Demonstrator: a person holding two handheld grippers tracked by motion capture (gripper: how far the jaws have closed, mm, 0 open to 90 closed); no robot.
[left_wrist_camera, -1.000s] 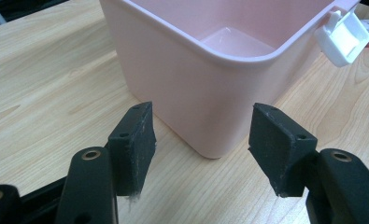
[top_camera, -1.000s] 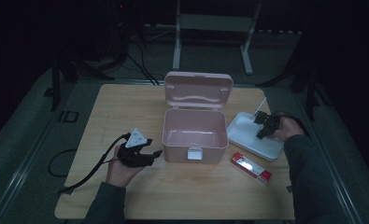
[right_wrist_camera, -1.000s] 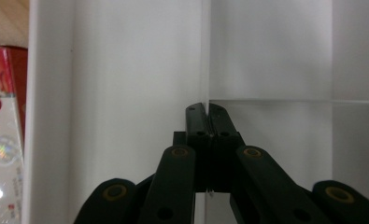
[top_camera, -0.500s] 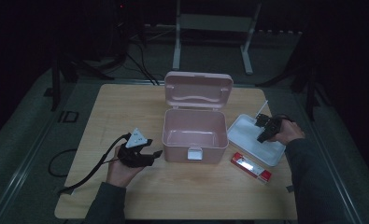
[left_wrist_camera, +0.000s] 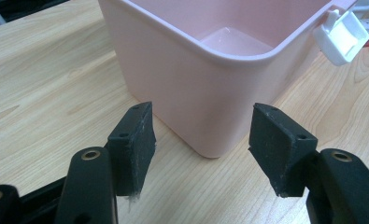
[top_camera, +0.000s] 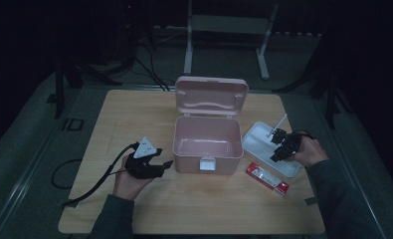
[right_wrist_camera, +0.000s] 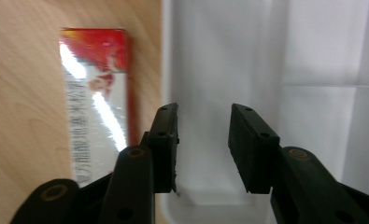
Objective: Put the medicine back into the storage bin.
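Worktop (top_camera: 134, 114) of pale wood, dim room. One pink plastic box (top_camera: 207, 144) stands at centre, its hinged lid (top_camera: 211, 95) thrown back and upright, its inside bare; one white latch (top_camera: 207, 164) hangs on the front wall. One white tray (top_camera: 256, 142), divided into compartments, lies just right of the box, and one thin white stick (top_camera: 279, 124) leans out over its far rim. One red-and-white packet (top_camera: 267, 178) lies flat on the wood, just beside the near edge of the tray. Two tongs, one to each hand. Left tongs (top_camera: 159, 167) rest low on the worktop at the box's left front corner, jaws apart with nothing between them; in the left gripper view that rounded corner (left_wrist_camera: 210, 107) stands just ahead of the gap, not touched by either pad (left_wrist_camera: 138, 149). Right tongs (top_camera: 277, 147) hover above the white tray; their jaws have just been opening and stand apart, nothing between them. In the right gripper view they point down into the tray (right_wrist_camera: 285, 60), with the packet (right_wrist_camera: 98, 107) off to the side beyond the tray's rim. One cable (top_camera: 92, 184) trails from the left tongs across the worktop's left edge.
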